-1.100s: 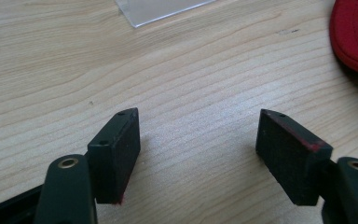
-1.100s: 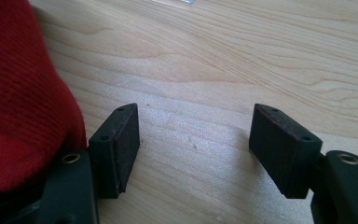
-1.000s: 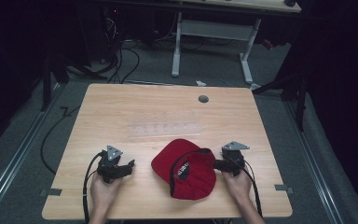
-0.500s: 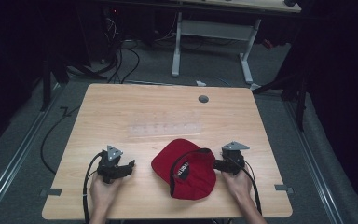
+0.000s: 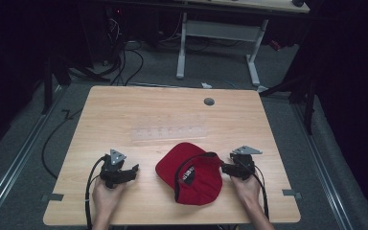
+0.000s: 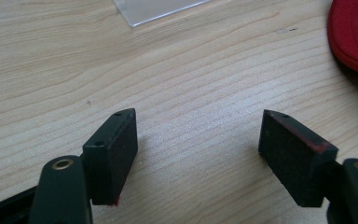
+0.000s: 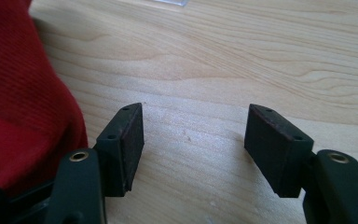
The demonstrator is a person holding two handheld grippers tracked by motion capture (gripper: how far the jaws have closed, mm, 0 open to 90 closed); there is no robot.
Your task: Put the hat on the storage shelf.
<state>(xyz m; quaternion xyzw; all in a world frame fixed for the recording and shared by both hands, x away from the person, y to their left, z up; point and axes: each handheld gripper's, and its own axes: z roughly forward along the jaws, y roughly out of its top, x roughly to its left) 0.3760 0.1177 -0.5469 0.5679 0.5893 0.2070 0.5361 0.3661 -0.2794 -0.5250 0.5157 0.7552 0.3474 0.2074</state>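
Note:
A red cap [image 5: 191,172] lies upside down near the wooden table's [image 5: 124,110] front edge, its black-edged inside facing up. My left gripper [image 5: 133,168] rests on the table to the cap's left, open, with bare wood between its jaws [image 6: 200,116]; the cap's brim [image 6: 356,32] shows at the upper right of its view. My right gripper [image 5: 224,167] sits at the cap's right side, pointing at it. Its jaws have just been closing a little but stand open over bare wood [image 7: 196,109], the red cloth [image 7: 18,102] just outside the left jaw.
A clear plastic strip [image 5: 167,132] lies flat across the table's middle, beyond the cap. A round cable hole [image 5: 209,101] sits near the far edge. Another desk's white legs [image 5: 220,43] and cables stand on the floor behind.

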